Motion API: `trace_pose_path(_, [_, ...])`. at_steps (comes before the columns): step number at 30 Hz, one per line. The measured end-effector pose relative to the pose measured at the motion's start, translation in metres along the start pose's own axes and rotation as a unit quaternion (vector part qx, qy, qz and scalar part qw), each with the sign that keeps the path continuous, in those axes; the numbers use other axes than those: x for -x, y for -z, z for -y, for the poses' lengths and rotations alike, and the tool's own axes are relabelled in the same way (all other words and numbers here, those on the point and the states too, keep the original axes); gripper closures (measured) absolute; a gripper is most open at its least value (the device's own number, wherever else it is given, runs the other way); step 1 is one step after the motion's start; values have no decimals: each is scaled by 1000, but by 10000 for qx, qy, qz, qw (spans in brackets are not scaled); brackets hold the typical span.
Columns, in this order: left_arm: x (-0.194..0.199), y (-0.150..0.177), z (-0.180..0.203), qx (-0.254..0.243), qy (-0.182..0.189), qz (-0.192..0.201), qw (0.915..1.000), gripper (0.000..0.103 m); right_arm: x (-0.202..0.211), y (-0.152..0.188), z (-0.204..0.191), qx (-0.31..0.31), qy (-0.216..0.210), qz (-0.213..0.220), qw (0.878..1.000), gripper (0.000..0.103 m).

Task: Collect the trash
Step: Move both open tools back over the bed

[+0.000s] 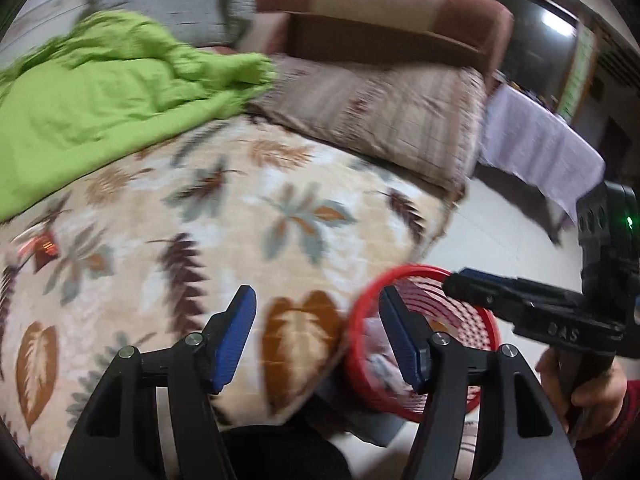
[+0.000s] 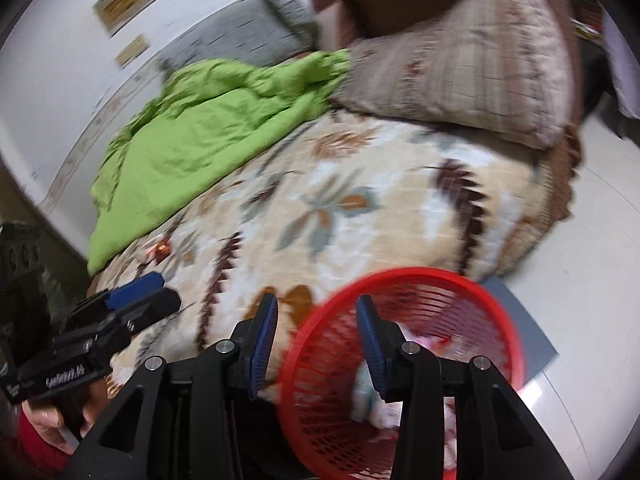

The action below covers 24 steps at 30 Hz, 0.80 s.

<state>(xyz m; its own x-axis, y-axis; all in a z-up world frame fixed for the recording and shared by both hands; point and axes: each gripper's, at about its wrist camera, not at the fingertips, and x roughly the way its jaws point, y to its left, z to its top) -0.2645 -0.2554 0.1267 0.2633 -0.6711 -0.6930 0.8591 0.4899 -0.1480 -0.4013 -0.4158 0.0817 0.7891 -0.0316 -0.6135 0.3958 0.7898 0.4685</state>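
Left wrist view: a big bed (image 1: pixel 208 216) with a leaf blanket fills most of the picture.
Bed things: one green cover (image 1: pixel 100 92) at the far side, one striped pillow (image 1: pixel 384 112) at the head end, one gray pillow (image 1: pixel 168 4) behind.
Bin: one red basket (image 2: pixel 404 364) on the floor, right against the near edge of the bed, with some pale trash already inside.
Trash left: one small shiny orange wrapper (image 1: pixel 45 246) lies on the bed near the green cover's edge. It is blurry.
Left gripper (image 1: pixel 316 334): jaws open, holding nothing.
Right gripper (image 2: pixel 316 346): jaws open, empty, above the basket rim.
Step, I think: between drops, looking for more trash.
Next move: probably reach the left gripper across the bed to the wrapper and pinch it gently, as it looks thin and flat.
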Motion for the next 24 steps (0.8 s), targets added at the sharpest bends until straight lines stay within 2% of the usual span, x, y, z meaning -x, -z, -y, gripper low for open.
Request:
trace_pose_path(4, [17, 0, -55, 458, -465, 146, 9978, 39, -33, -13, -46, 445, -389, -237, 9980, 54])
trace_pose_path(8, [36, 4, -119, 1071, -913, 248, 9897, 39, -72, -26, -96, 892, -769, -473, 9919, 50])
trace_pose_path(10, [44, 8, -149, 1321, -1194, 323, 9835, 38, -93, -31, -119, 1132, -886, -593, 9878, 49])
trace_pose_path(12, [53, 14, -182, 1550, -1628, 409, 9735, 38, -115, -36, -144, 1383, -999, -705, 9828, 49])
trace_pose_path(14, [59, 21, -212, 1792, -1889, 437, 9645, 38, -141, -41, -170, 1622, -1141, -866, 9763, 49])
trace_pose_path(19, [71, 36, -283, 2268, -2419, 356, 9428, 38, -211, -53, -225, 2099, -1458, -1257, 9586, 49])
trace_pose_path(24, [82, 44, -333, 2474, -2735, 346, 9289, 38, -284, -73, -279, 2577, -1691, -1481, 9397, 49])
